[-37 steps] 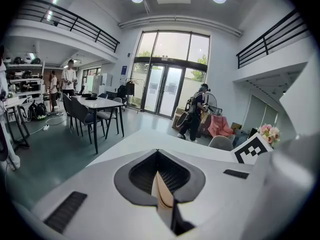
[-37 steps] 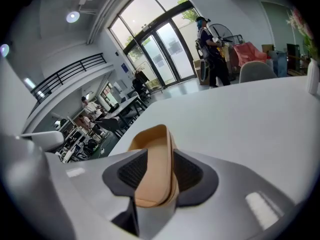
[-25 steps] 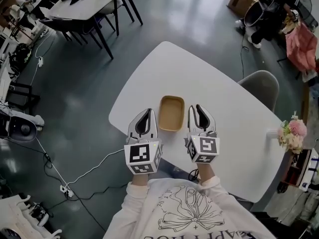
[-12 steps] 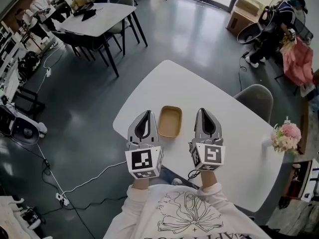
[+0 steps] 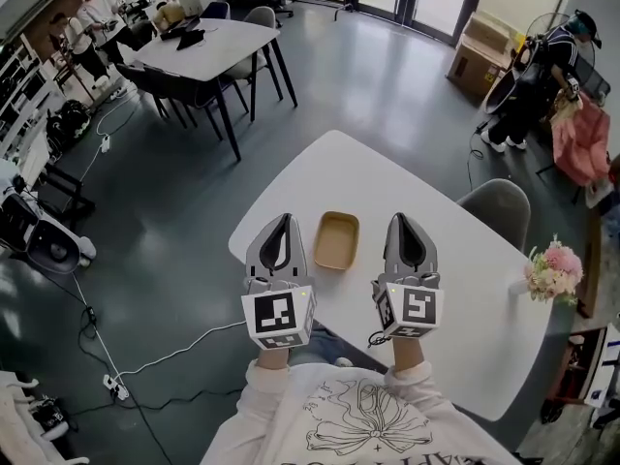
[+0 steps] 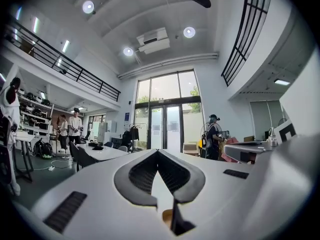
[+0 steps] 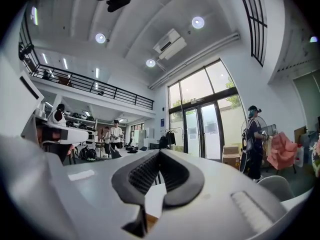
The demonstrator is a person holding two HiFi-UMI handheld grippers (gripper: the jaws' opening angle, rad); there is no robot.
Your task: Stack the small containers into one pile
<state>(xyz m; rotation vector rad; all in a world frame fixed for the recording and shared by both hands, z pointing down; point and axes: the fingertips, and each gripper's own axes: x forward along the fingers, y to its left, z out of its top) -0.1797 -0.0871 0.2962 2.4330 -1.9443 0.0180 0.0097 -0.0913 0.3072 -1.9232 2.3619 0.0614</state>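
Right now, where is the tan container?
In the head view the tan container sits on the white table near the person's side, between the left gripper and the right gripper, held by neither.

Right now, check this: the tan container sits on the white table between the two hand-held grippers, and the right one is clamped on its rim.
Not quite. The right hand-held gripper is shut on nothing, clear of the rim; the right gripper view shows it. The tan container does sit on the white table between it and the left hand-held gripper.

Matt container [image 5: 336, 239], smooth white table [image 5: 325, 177]
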